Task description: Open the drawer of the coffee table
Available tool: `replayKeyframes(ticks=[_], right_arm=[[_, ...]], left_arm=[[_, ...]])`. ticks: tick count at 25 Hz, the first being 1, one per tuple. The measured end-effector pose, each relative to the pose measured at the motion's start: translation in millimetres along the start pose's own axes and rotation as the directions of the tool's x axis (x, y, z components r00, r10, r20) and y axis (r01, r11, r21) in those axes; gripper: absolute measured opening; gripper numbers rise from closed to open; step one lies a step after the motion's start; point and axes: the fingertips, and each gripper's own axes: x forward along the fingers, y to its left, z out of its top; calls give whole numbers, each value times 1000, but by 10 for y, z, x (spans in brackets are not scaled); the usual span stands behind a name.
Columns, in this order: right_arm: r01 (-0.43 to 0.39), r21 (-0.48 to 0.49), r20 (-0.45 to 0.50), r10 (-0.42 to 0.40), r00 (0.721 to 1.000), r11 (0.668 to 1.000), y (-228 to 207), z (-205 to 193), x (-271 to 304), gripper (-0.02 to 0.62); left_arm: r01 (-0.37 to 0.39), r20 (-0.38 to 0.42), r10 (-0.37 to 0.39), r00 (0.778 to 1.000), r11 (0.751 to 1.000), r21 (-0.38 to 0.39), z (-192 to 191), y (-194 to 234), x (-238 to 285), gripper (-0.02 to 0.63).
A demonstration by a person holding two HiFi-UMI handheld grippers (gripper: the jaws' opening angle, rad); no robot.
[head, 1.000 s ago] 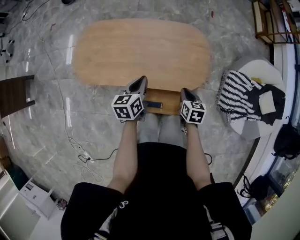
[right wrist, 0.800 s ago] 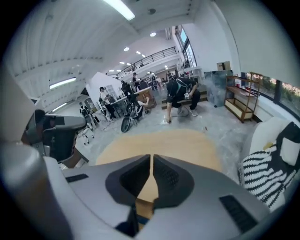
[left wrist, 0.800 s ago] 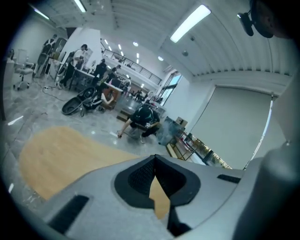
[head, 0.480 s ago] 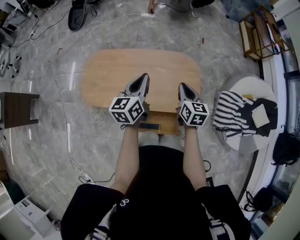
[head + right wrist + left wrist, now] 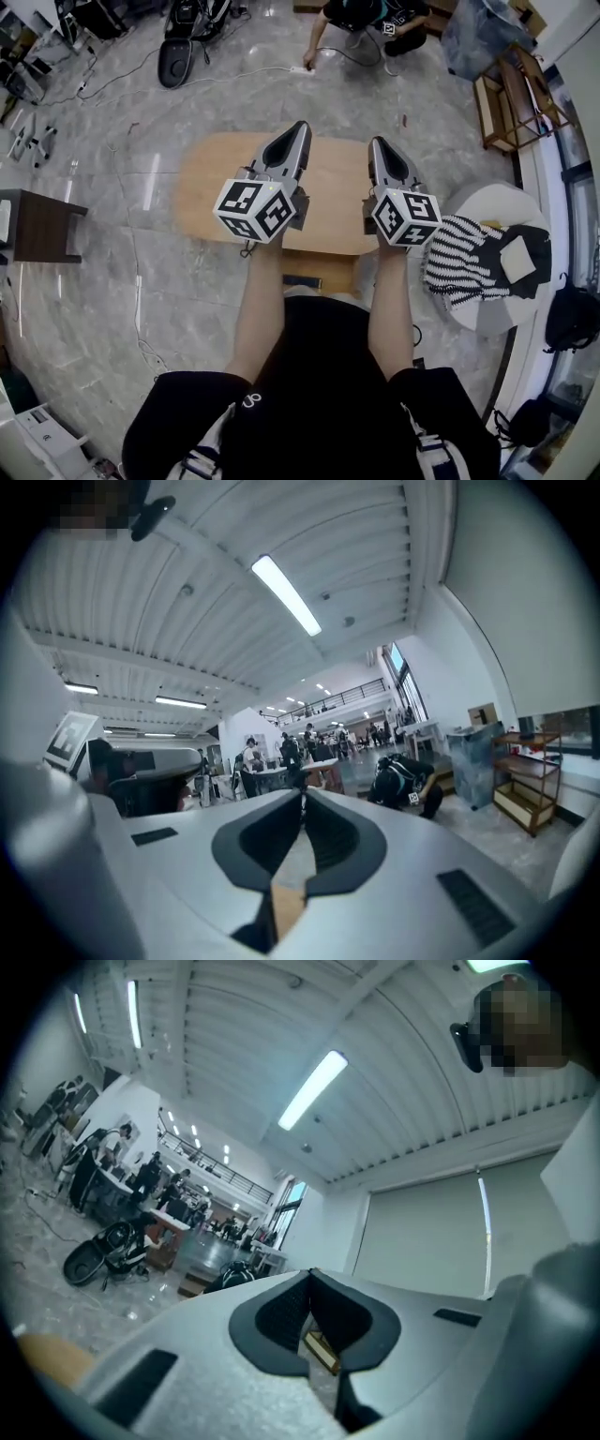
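Observation:
The oval wooden coffee table stands on the marble floor in front of me. Its drawer sticks out from under the near edge, with a small dark object inside. Both grippers hang high above the tabletop, apart from the table and the drawer. My left gripper is shut, with nothing between its pads. My right gripper is also shut and empty. Both point forward, about level, so the gripper views show the ceiling and the far hall.
A round white stool with a striped cloth stands right of the table. A person crouches on the floor beyond it. A dark side table is at the left, a wooden rack at the far right, cables near my feet.
Both grippers have risen from the drawer's front to well above the tabletop and tilted up to level. The drawer stays pulled out. More of the far floor shows.

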Motion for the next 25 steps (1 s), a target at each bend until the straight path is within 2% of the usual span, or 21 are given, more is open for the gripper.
replayKeyframes(ticks=[4, 6, 8, 11, 15, 25], right_arm=[[-32, -73, 87, 38, 995, 997, 171, 537, 3, 17], [-29, -101, 111, 41, 993, 994, 219, 749, 19, 17], [-19, -119, 131, 35, 991, 993, 241, 931, 17, 15], [12, -149, 142, 10, 990, 989, 249, 1102, -49, 14], [20, -163, 144, 4, 990, 987, 227, 1148, -195, 12], [14, -208, 109, 9, 994, 978, 207, 988, -309, 11]], left_arm=[[15, 3, -15, 1000, 990, 143, 349, -251, 127, 9], [-21, 1, 21, 1000, 976, 218, 502, -297, 181, 9], [-79, 17, 77, 997, 964, 254, 637, -298, 197, 9], [-145, 41, 139, 989, 946, 289, 728, -302, 147, 9], [-190, 59, 180, 982, 935, 299, 673, -280, 55, 9], [-201, 61, 191, 980, 931, 304, 540, -273, -21, 9]])
